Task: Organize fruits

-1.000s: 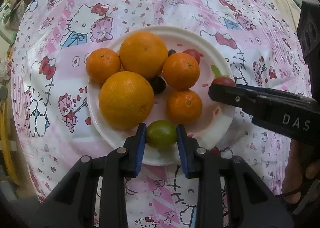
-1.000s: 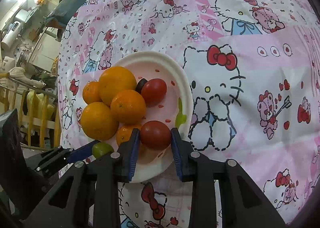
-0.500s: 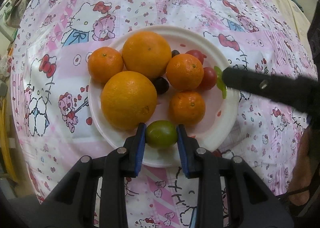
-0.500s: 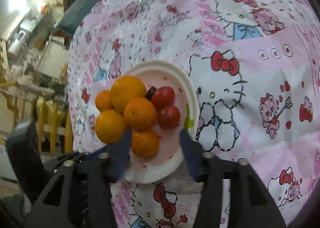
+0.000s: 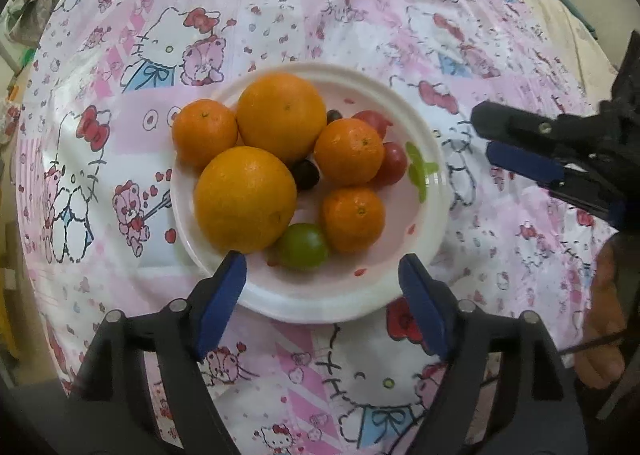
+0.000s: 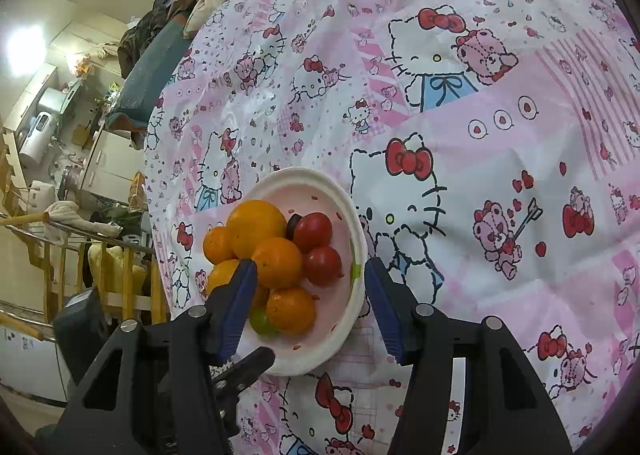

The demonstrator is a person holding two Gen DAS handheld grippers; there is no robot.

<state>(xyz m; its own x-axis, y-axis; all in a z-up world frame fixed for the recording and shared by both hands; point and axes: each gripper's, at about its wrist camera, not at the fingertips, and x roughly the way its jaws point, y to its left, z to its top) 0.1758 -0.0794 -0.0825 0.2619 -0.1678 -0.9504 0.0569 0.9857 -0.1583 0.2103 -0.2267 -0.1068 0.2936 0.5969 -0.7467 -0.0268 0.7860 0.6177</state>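
Fruit sits gathered on the round white plate (image 5: 304, 295): big oranges, small mandarins, red tomatoes and one small green lime (image 5: 303, 246), apparently grouped so nothing rolls across the pink cartoon-print cloth of the desk (image 5: 500, 235). Left gripper (image 5: 320, 281) spreads its blue-padded fingers wide, holding nothing, the lime just ahead between them. Right gripper (image 6: 306, 287), equally spread and empty, hovers beside the plate's edge.

Left tongs (image 5: 320, 287) spread wide; right tongs (image 6: 306, 295) spread, empty.
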